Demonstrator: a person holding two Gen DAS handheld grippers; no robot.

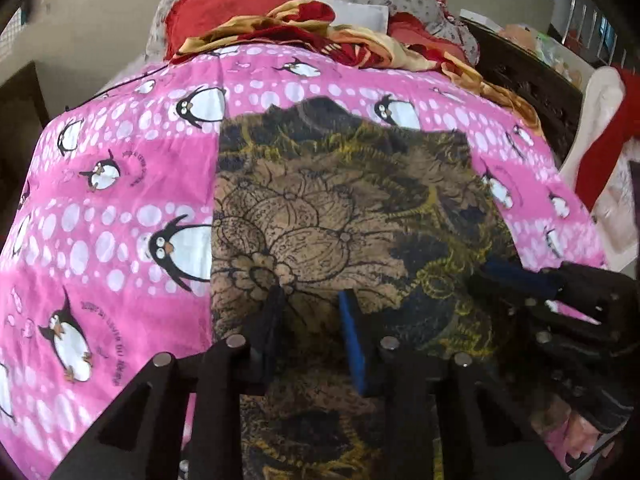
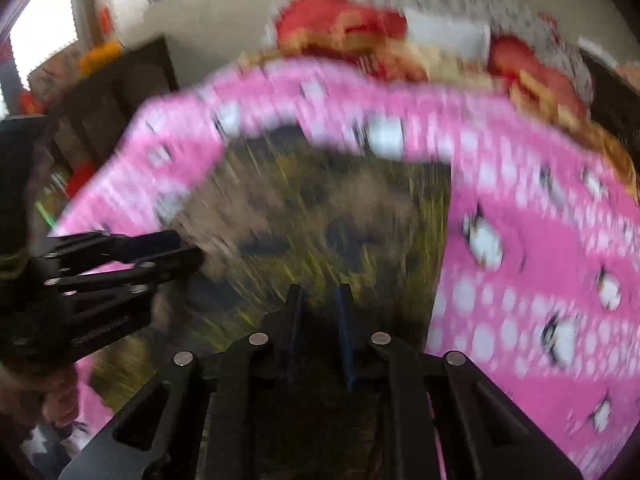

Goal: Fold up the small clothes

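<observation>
Cloth: a dark garment (image 1: 340, 208) printed with tan and yellow flowers is spread flat on the middle of the bed, its far edge slightly bunched
Bed cover: a pink sheet (image 1: 120, 208) with penguins and white dots is seen under the garment on all visible sides
Left gripper (image 1: 312, 308): it is held low over the near part of the garment, pointing steeply down; its two fingers are seen parted with a gap between them, and printed fabric shows in that gap; whether the pads press on the cloth cannot be told
Right gripper (image 2: 318, 300): it is placed over the near right part of the garment, close to its right edge; the view is heavily blurred, and its fingers are taken as pressed nearly together; whether fabric is pinched cannot be told
Each other: the two grippers are seen side by side, near one another
Far end: a red and yellow blanket (image 1: 320, 32) is heaped beyond the pink sheet
</observation>
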